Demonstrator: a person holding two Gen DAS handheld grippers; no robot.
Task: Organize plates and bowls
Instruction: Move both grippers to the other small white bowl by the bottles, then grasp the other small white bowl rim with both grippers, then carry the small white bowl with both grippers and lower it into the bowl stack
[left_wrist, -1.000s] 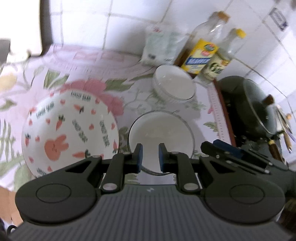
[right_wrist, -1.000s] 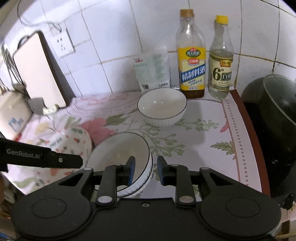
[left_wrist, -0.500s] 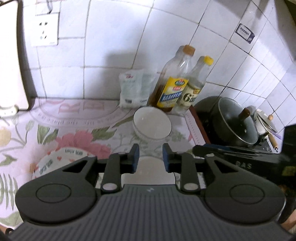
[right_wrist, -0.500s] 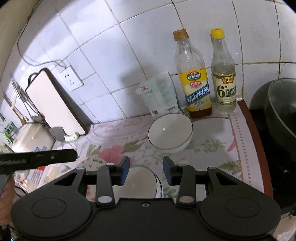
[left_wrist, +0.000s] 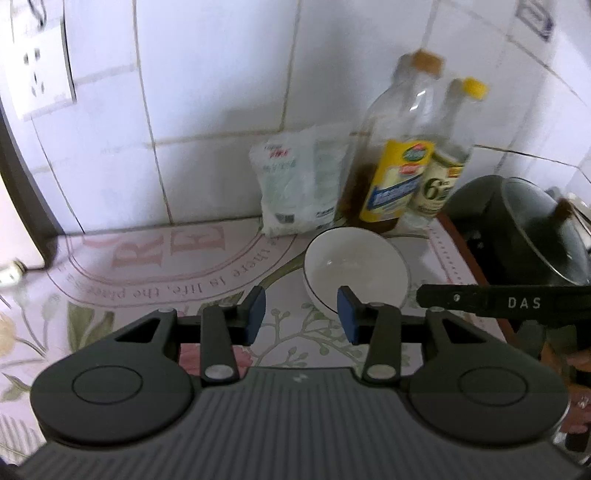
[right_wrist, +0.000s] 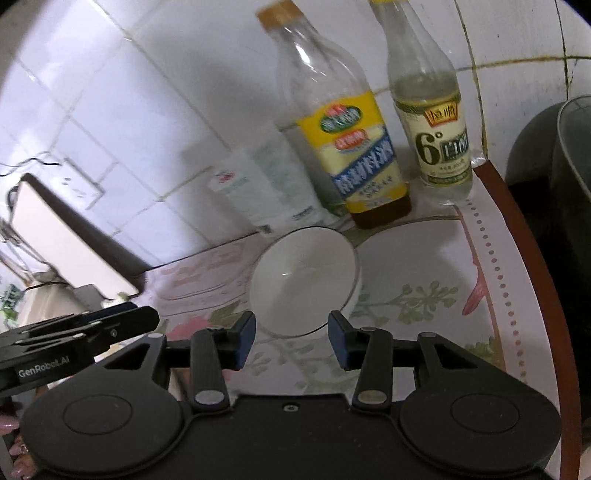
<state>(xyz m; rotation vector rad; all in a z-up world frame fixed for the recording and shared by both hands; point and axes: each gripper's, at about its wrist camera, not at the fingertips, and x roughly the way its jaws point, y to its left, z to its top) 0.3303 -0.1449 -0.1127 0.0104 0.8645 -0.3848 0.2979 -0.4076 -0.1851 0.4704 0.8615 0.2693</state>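
Both grippers are empty and their jaws are opening, with nothing between them, which suits a two-sided approach to the white bowl (right_wrist: 304, 280). The bowl stands upright on the flowered worktop (right_wrist: 424, 258), tucked near the tiled wall in front of the salt bag (left_wrist: 301, 188) and two bottles (probably parked there out of the way). The right gripper (right_wrist: 291, 339) frames the bowl's near rim without touching it. The left gripper (left_wrist: 301, 319) sits slightly left of the bowl, its right pad level with the near edge.
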